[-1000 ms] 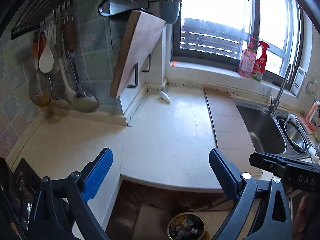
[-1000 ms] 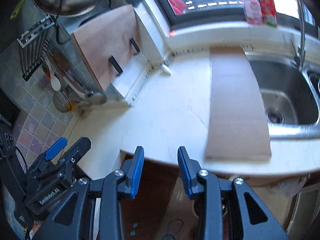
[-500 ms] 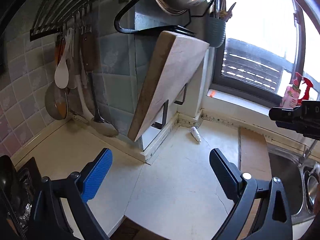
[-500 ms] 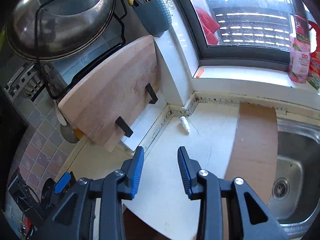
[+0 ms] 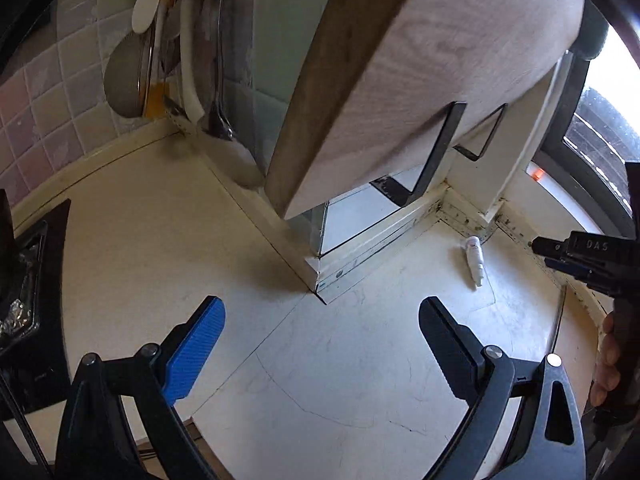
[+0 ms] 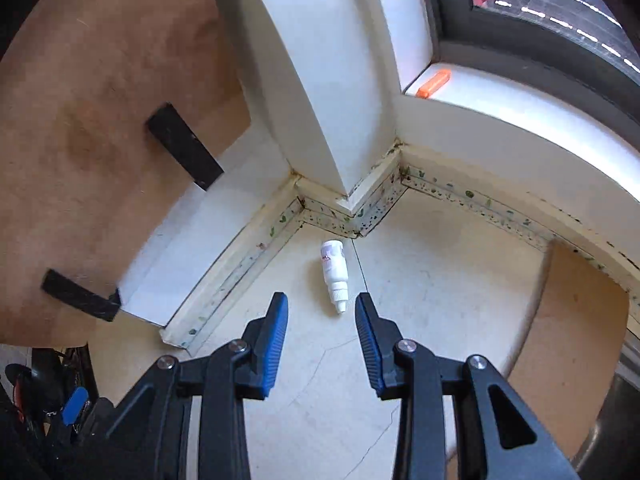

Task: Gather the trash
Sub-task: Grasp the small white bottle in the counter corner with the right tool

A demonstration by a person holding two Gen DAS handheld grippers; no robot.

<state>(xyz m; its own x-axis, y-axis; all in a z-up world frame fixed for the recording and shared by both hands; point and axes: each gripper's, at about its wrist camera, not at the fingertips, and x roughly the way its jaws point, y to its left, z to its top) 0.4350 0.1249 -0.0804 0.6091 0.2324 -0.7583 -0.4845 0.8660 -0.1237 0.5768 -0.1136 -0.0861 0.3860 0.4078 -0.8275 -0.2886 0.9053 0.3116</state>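
Right gripper (image 6: pixel 321 304) above pale countertop (image 6: pixel 440 280)

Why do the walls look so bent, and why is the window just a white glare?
Both wrist views use fisheye lenses, so straight edges such as the counter trim bow outward. In the right view daylight washes out the sill, while the small bottle stays sharp. In the left view the window blows out white and the cutting board shades the corner beneath.

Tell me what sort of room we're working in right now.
Most likely a home kitchen: cooking utensils hang on a tiled wall, a wooden cutting board sits in a rack above the pale countertop, and a window meets the counter corner.
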